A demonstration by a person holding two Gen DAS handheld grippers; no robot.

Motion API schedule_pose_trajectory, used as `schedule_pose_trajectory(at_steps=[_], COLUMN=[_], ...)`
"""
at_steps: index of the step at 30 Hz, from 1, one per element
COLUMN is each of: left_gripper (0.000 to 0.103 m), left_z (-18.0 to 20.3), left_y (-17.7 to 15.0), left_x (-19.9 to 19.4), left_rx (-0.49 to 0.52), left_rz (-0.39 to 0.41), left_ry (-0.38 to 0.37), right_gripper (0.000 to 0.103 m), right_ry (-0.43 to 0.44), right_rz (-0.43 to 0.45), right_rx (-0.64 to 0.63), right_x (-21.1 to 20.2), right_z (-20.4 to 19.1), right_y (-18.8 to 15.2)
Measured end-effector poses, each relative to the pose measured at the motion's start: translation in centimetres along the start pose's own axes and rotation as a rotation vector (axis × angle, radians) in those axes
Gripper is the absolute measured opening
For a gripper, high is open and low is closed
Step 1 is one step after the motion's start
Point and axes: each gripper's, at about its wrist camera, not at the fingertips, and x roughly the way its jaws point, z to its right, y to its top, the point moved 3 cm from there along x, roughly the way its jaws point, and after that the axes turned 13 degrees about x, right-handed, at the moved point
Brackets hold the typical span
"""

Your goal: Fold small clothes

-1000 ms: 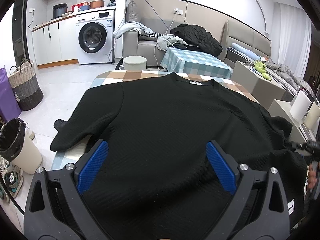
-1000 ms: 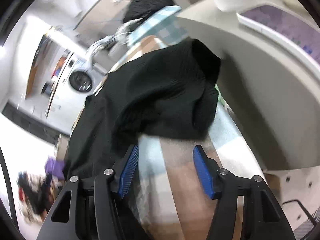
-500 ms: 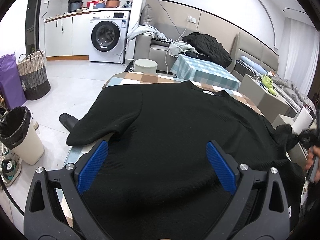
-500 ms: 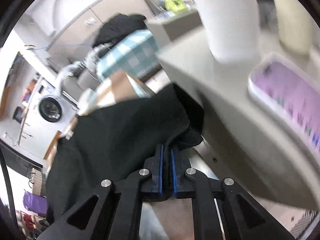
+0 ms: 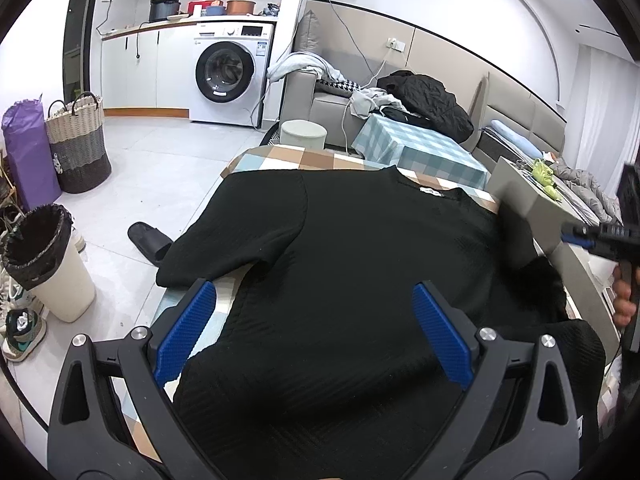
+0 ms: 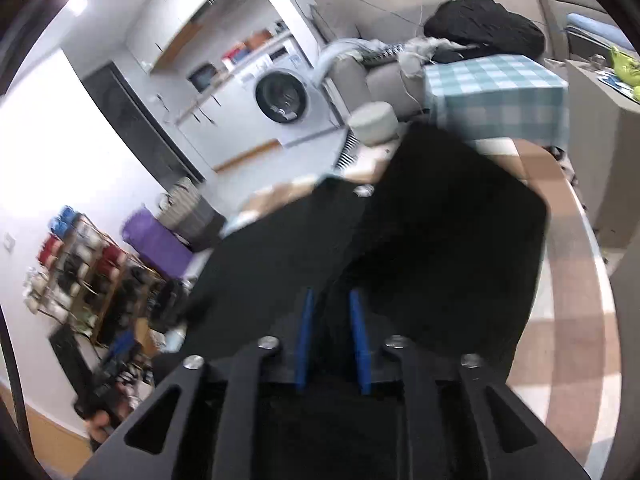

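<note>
Even, cool indoor light is filling the room, and the left wrist view is reading sharp from the washing machine (image 5: 224, 70) to the black top (image 5: 360, 280), whose folds are swallowing detail. Glare is flaring at the upper right corner. The right wrist view is smearing with motion blur, its bright wall (image 6: 60, 140) washing out white. Both views are bending strongly and darkening at their round edges.

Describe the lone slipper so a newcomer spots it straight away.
Start at the white front-loading washing machine and come forward over the pale tiled floor toward the checked tablecloth. The black slipper lies flat beside the black shirt's hanging sleeve, the only single shoe alone on open floor.
</note>
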Motion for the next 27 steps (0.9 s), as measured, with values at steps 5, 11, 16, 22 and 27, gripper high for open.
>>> schedule_pose_trajectory(at_steps=[5,11,16,22,27], left_gripper=[0.098,0.098,0.098,0.098,0.098], left_z=[0.0,-0.3,-1.9,-5.6,-10.5], left_y=[0.4,0.7,0.3,-0.4,-2.0], left_x=[0.5,1.2,1.3,2.1,3.7], left_rx=[0.005,-0.006,-0.026,-0.119,-0.28], left_rz=[-0.004,-0.022,-0.037,-0.075,-0.124], left_ry=[-0.007,0.003,0.044,0.098,0.101], right_gripper=[0.039,0.039,0.028,0.044,0.05], right_ry=[-0.29,-0.296,-0.398,-0.35,-0.27], right_rz=[0.004,-0.099,-0.151,-0.092,-0.009], right_rx=[0.028,0.116,0.036,0.057,0.094], right_x=[-0.7,1.2,3.1,0.8,-1.4], right_z=[4.8,7.7,8.1,7.8,6.4], right_y=[-1.6,-6.4,-8.2,-8.6,-8.5])
